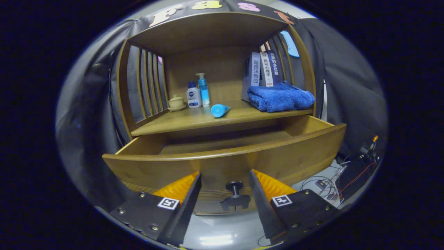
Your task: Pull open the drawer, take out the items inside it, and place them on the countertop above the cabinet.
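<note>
The drawer [222, 158] stood pulled out below the countertop [194, 119]. The gripper [224, 189] was wide open, holding nothing, its fingers apart either side of the knob [235, 193]. The visible drawer floor looked bare; a tube [219, 110] and towel [280, 97] lay on the countertop, so removal appeared done.

We see a honey-brown wooden drawer [222, 163] with a black knob [235, 188], a deep blue towel [280, 97], and a light blue tube [219, 110].
</note>
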### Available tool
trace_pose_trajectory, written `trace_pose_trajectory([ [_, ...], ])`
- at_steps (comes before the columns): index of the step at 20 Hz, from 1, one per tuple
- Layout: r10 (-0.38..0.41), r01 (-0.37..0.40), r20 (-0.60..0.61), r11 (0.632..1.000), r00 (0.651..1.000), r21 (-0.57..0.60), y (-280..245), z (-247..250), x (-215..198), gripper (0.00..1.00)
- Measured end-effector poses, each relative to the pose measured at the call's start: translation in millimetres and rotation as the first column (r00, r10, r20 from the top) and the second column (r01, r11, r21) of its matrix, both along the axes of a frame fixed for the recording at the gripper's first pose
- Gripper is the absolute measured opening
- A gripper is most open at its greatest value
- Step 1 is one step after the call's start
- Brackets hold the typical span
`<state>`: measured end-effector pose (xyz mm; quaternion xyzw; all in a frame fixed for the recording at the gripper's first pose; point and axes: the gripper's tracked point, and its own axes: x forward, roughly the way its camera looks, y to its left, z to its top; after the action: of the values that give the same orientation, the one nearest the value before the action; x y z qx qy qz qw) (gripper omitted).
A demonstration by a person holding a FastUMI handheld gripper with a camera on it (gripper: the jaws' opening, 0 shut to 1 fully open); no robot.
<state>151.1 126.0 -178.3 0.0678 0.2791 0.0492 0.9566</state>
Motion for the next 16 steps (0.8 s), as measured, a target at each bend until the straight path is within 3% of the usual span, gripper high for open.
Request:
trace_pose_trajectory([
  [16,0.013,-0.014,0.024,0.999,1.000,0.047,15,-18,67,0.82],
])
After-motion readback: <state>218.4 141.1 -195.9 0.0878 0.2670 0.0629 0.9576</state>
